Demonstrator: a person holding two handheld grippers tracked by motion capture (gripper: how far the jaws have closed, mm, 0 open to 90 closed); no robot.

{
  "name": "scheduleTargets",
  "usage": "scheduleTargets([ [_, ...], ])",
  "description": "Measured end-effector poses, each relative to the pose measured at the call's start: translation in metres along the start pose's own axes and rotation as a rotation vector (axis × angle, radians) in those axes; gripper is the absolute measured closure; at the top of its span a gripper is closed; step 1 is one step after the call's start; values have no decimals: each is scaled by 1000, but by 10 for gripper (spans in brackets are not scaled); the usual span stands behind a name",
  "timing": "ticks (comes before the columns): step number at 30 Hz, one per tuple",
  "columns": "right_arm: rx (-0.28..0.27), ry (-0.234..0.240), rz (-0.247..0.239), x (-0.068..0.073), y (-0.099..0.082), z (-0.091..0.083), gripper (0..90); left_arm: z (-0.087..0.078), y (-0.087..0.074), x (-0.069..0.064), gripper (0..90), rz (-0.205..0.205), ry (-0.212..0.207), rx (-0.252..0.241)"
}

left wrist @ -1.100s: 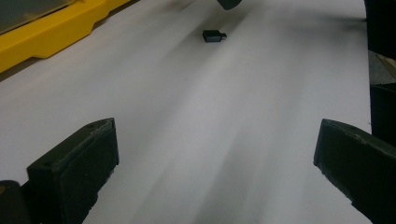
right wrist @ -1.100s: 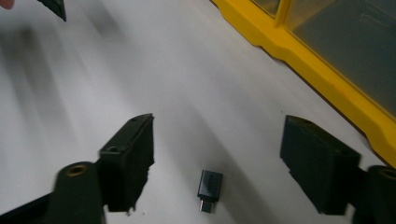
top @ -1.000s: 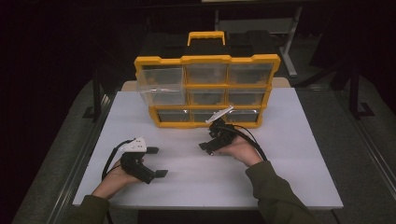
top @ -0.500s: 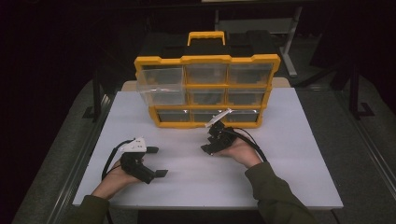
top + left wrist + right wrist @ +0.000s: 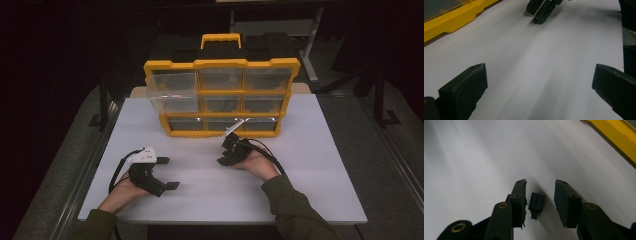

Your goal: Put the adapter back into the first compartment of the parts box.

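the high view looks forward and down from above the person's side, taking in the whole white table (image 5: pixel 320 165) with the yellow organiser (image 5: pixel 222 95) toward 12 o'clock. the left gripper view rides low and close over the table surface, facing across it so that the organiser's yellow base (image 5: pixel 451 21) lies at 10 o'clock and the right gripper (image 5: pixel 541 11) at 12 o'clock, both shared with the high view. the right gripper view looks steeply down at the table from very near, with the organiser's yellow edge (image 5: pixel 616 137) at 2 o'clock.
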State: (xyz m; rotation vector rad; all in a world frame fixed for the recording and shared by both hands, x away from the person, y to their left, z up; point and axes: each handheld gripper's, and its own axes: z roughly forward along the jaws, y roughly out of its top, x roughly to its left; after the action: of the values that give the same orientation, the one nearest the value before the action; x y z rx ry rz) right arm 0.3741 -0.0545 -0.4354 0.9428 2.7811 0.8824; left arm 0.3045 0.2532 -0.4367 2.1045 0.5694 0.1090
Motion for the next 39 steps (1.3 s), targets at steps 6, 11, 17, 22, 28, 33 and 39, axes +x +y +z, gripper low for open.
scheduleTargets([
  [6,11,-4,-4,-1,-1,3,650,0,0,0,0,1,-4,2],
  [11,17,-4,-6,-1,-2,3,670,0,0,0,0,4,-6,4],
  [17,21,-7,-12,-1,-2,3,690,1,0,-1,0,7,-9,6],
  [22,26,-8,-13,-1,-2,3,709,1,0,-1,0,7,-10,6],
  [28,32,-16,-30,0,-3,3,737,0,0,-1,0,7,-10,5],
  [33,38,-33,-51,1,-3,3,743,0,0,-1,0,7,-11,6],
  [39,40,-46,-63,3,-3,3,747,1,0,-1,0,6,-11,6],
])
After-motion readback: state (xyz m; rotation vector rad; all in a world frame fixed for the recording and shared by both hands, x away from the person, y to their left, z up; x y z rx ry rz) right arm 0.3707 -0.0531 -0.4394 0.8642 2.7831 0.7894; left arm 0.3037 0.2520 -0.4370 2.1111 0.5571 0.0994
